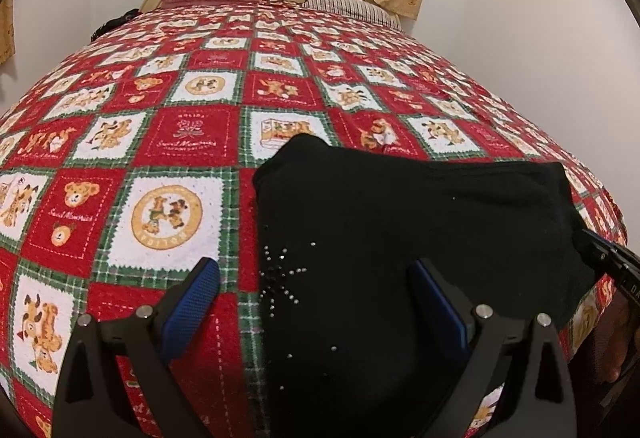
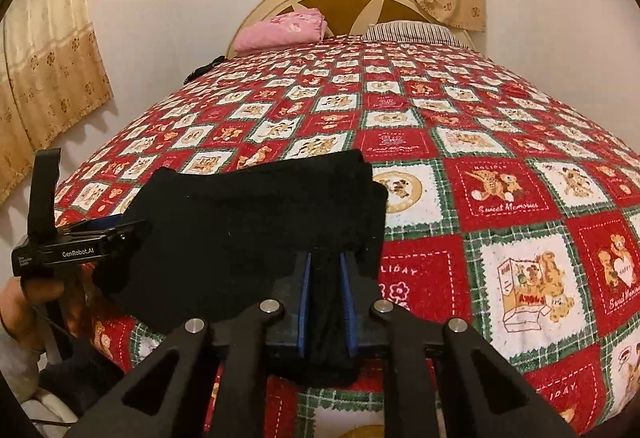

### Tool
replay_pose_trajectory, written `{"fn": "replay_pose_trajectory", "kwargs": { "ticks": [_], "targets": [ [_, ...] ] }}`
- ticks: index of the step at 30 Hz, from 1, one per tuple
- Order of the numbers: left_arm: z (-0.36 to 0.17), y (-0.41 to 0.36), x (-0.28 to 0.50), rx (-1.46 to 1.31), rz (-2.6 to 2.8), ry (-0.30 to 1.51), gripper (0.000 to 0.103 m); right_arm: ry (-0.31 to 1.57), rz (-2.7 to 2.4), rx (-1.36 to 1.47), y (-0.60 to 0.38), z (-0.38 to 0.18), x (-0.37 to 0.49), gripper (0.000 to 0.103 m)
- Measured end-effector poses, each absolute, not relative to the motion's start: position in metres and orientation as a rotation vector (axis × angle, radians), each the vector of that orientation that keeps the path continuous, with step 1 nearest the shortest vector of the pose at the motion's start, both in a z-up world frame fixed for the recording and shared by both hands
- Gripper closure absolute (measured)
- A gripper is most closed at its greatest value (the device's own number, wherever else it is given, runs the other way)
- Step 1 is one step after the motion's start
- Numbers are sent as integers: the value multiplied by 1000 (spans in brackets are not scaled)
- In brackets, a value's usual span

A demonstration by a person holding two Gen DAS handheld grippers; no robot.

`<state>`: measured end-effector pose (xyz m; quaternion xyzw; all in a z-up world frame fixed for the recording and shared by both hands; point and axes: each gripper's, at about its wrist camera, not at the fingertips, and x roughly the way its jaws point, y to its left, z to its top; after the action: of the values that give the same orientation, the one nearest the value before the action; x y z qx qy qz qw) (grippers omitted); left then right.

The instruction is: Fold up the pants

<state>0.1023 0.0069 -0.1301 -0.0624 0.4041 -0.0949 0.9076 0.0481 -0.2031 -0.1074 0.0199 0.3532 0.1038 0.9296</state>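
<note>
**Pants pinched by right gripper, left gripper wide above them**

The pants [image 2: 248,222] lie folded on the bedspread [image 2: 500,198], long axis running from one gripper across to the other. The right gripper [image 2: 325,302] is clamped on their near edge. The left gripper [image 1: 316,302] is spread wide, empty, the cloth's left edge between its fingers. Only the left view shows the studs [image 1: 280,278]; only the right view shows the grip.

"GenRobot.AI" on left tool [image 2: 120,228]; "Sweet Memories", "HOLIDAY" on bedspread [image 2: 500,198].
</note>
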Motion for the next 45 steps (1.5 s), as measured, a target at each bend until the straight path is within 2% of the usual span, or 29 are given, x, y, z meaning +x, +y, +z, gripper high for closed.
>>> {"fn": "replay_pose_trajectory", "kwargs": {
  "ticks": [4,13,16,19,34,45],
  "targets": [
    [-135,8,105,-110,-187,839,0,780,172,39,-209,-116,55,91],
    [-133,14,102,-141,-202,841,0,765,208,107,-222,-121,54,89],
    [-129,17,99,-133,-197,820,0,754,195,138,-229,-119,54,66],
    [-128,24,101,-140,-184,812,0,755,194,189,-237,-119,55,56],
    [-139,26,121,-152,-242,862,0,763,200,264,-248,-117,70,41],
    [-142,24,132,-145,-294,890,0,780,224,323,-248,-121,89,38]
  ]
}}
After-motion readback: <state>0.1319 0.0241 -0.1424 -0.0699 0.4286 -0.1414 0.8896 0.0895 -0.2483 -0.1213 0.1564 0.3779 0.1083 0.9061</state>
